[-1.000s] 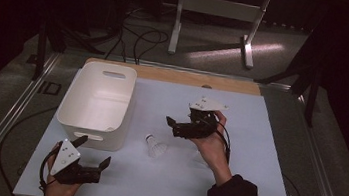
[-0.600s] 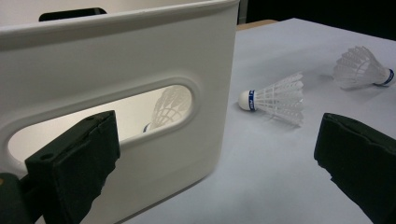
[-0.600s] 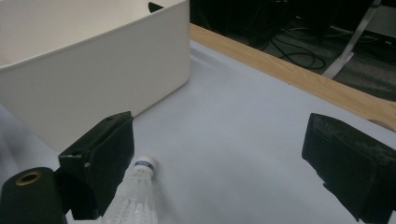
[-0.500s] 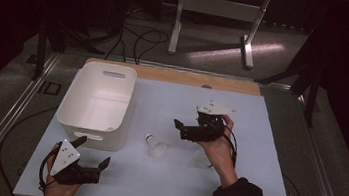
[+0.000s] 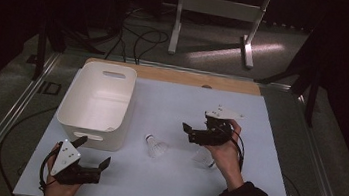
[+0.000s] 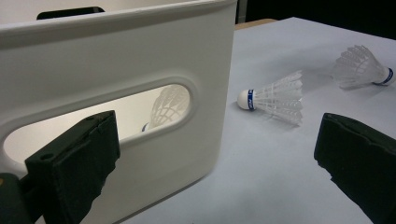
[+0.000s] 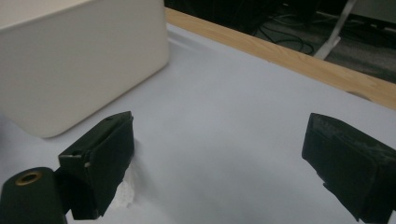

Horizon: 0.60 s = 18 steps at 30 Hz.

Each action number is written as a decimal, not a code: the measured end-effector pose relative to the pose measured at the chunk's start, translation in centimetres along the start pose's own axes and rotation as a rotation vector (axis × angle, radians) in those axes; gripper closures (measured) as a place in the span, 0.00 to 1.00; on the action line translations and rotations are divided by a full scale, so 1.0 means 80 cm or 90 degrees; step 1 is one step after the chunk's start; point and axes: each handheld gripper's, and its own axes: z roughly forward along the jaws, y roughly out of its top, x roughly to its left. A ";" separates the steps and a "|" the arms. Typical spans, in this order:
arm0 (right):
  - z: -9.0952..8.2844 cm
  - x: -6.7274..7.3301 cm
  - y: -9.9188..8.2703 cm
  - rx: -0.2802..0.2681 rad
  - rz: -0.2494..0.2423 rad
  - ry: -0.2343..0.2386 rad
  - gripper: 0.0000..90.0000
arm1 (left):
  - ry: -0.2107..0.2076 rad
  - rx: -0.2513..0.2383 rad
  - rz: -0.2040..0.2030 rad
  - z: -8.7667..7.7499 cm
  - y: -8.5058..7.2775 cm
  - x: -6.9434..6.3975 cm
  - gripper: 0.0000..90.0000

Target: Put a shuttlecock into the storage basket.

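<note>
Counted three shuttlecocks: two [image 6: 274, 97] [image 6: 362, 66] lying on the bench [image 5: 161, 187], one [image 6: 169, 105] inside the single white bin [image 5: 96, 102] (glimpsed through its handle). Both tongs [image 5: 92, 154] [image 5: 189, 133] spread wide, gripping nothing.

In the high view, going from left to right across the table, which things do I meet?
left gripper → white bin → first shuttlecock → right gripper, with a second shuttlecock just below it.

We've got a white desk [image 5: 171, 188] with a wooden strip [image 5: 180, 76] along its far edge, and beyond it a grey metal stand [image 5: 215, 12] and black cables [image 5: 135, 35] on the floor.
</note>
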 end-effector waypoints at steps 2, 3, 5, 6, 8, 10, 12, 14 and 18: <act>-0.002 -0.002 -0.002 -0.001 0.003 -0.002 0.10 | 0.000 -0.001 -0.001 0.000 0.000 0.000 0.01; -0.003 -0.004 -0.002 -0.001 0.003 -0.003 0.10 | 0.000 -0.002 -0.002 -0.001 0.000 0.000 0.01; -0.006 -0.004 -0.002 -0.002 0.003 -0.007 0.10 | 0.001 0.000 -0.001 0.000 0.000 0.000 0.01; -0.006 -0.004 -0.003 -0.002 0.001 -0.011 0.10 | 0.001 0.000 -0.001 0.000 0.000 0.000 0.01; -0.007 -0.004 -0.003 0.001 -0.009 -0.018 0.10 | 0.001 -0.002 -0.001 -0.001 0.000 0.000 0.01; -0.007 -0.004 -0.004 0.003 -0.013 -0.022 0.10 | 0.002 -0.003 -0.002 -0.001 0.000 0.000 0.01; -0.007 -0.004 -0.007 0.009 -0.020 -0.031 0.10 | 0.003 -0.003 -0.004 -0.001 0.000 0.000 0.01; -0.006 -0.003 -0.009 0.014 -0.025 -0.037 0.10 | 0.002 -0.002 -0.002 -0.001 0.000 0.000 0.01; -0.005 -0.006 -0.018 0.031 -0.028 -0.050 0.10 | 0.002 -0.001 -0.002 -0.001 0.000 0.000 0.01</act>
